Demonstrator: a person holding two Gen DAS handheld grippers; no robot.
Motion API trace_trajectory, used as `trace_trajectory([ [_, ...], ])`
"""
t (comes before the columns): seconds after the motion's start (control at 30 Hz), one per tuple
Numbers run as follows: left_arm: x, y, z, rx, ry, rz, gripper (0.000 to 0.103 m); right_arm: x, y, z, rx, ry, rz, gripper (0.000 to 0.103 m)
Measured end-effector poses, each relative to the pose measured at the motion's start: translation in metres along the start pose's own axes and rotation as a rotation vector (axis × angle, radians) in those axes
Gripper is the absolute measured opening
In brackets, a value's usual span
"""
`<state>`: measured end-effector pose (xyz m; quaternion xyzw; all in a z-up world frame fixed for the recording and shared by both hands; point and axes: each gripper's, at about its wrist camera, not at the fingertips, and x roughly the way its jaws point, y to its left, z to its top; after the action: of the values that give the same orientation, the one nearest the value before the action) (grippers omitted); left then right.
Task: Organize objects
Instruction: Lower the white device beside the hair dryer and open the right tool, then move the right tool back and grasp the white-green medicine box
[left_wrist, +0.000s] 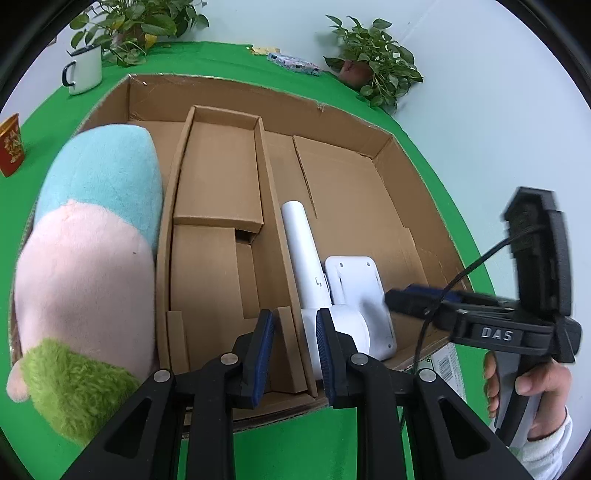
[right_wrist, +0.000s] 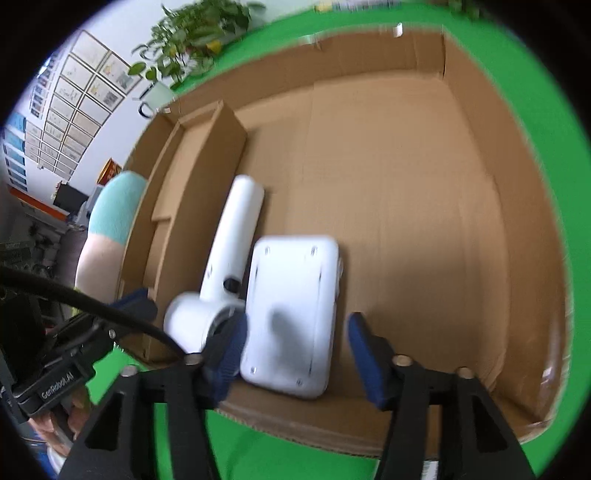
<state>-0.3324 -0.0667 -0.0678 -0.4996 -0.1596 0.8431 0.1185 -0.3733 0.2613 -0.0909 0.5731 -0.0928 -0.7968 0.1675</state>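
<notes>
Here, both your grippers hang over the near edge of the open cardboard box (left_wrist: 332, 110), jaws apart and holding nothing.

Your left gripper (left_wrist: 293, 354) straddles a thin cardboard divider, low centre of the left view; your right gripper (right_wrist: 295, 354) gapes around the near end of the flat, round-cornered white plastic unit (right_wrist: 295, 314). Beside it lies the smooth white handheld device (left_wrist: 306, 254) with its long tube, both on the box's floor. The fuzzy plush toy (left_wrist: 88, 266), teal, pink and green, fills the frame's left.
</notes>
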Motion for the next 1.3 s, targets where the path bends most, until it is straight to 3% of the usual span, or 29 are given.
trace_trajectory([
  [0.13,-0.025,-0.014,-0.007,0.059,-0.127,0.140,0.023,-0.032,0.021,-0.014,-0.108,-0.173,-0.109,0.076],
  [0.17,-0.034,-0.020,-0.010,0.082,-0.169,0.170,0.030,-0.046,0.027,-0.026,-0.136,-0.239,-0.122,0.078],
  [0.23,-0.053,-0.034,-0.022,0.124,-0.271,0.209,0.066,-0.065,0.029,-0.049,-0.155,-0.342,-0.140,0.079],
  [0.27,-0.064,-0.040,-0.030,0.133,-0.334,0.224,0.095,-0.077,0.030,-0.066,-0.142,-0.409,-0.149,0.080],
  [0.3,-0.076,-0.045,-0.040,0.137,-0.414,0.232,0.102,-0.083,0.030,-0.079,-0.132,-0.451,-0.154,0.080],
  [0.33,-0.088,-0.051,-0.053,0.143,-0.507,0.236,0.102,-0.087,0.033,-0.089,-0.127,-0.487,-0.163,0.080],
  [0.37,-0.094,-0.054,-0.062,0.147,-0.546,0.245,0.102,-0.095,0.034,-0.107,-0.127,-0.537,-0.177,0.080],
  [0.47,-0.101,-0.064,-0.081,0.150,-0.558,0.280,0.102,-0.103,0.042,-0.132,-0.132,-0.607,-0.211,0.078],
  [0.53,-0.105,-0.065,-0.093,0.128,-0.571,0.296,0.101,-0.109,0.042,-0.147,-0.129,-0.632,-0.212,0.044],
  [0.57,-0.107,-0.065,-0.099,0.111,-0.571,0.286,0.097,-0.110,0.042,-0.152,-0.125,-0.628,-0.217,0.011],
  [0.6,-0.111,-0.062,-0.104,0.099,-0.566,0.273,0.077,-0.108,0.043,-0.153,-0.121,-0.608,-0.233,0.005],
  [0.63,-0.113,-0.061,-0.108,0.097,-0.552,0.256,0.057,-0.104,0.046,-0.152,-0.116,-0.598,-0.244,0.005],
  [0.67,-0.114,-0.063,-0.111,0.115,-0.521,0.246,0.013,-0.104,0.045,-0.157,-0.107,-0.589,-0.246,0.005],
  [0.7,-0.114,-0.067,-0.114,0.124,-0.506,0.276,0.003,-0.105,0.045,-0.159,-0.108,-0.585,-0.244,0.005],
  [0.73,-0.114,-0.070,-0.119,0.120,-0.517,0.341,0.003,-0.108,0.045,-0.162,-0.114,-0.586,-0.245,0.011],
  [0.77,-0.116,-0.072,-0.122,0.120,-0.524,0.360,0.003,-0.111,0.048,-0.166,-0.127,-0.600,-0.267,0.022],
  [0.83,-0.119,-0.073,-0.127,0.113,-0.511,0.362,0.009,-0.118,0.055,-0.175,-0.161,-0.641,-0.283,0.095],
  [0.87,-0.121,-0.074,-0.130,0.110,-0.513,0.379,0.032,-0.124,0.057,-0.179,-0.166,-0.673,-0.248,0.099],
  [0.9,-0.123,-0.075,-0.133,0.114,-0.522,0.388,0.069,-0.129,0.058,-0.185,-0.165,-0.701,-0.217,0.099],
  [0.97,-0.131,-0.076,-0.140,0.115,-0.564,0.398,0.103,-0.136,0.060,-0.188,-0.166,-0.714,-0.181,0.099],
  [1.03,-0.140,-0.077,-0.149,0.100,-0.600,0.416,0.102,-0.137,0.064,-0.190,-0.179,-0.707,-0.180,0.099],
  [1.3,-0.148,-0.090,-0.158,0.159,-0.586,0.441,0.102,-0.134,0.075,-0.196,-0.213,-0.714,-0.179,0.099],
])
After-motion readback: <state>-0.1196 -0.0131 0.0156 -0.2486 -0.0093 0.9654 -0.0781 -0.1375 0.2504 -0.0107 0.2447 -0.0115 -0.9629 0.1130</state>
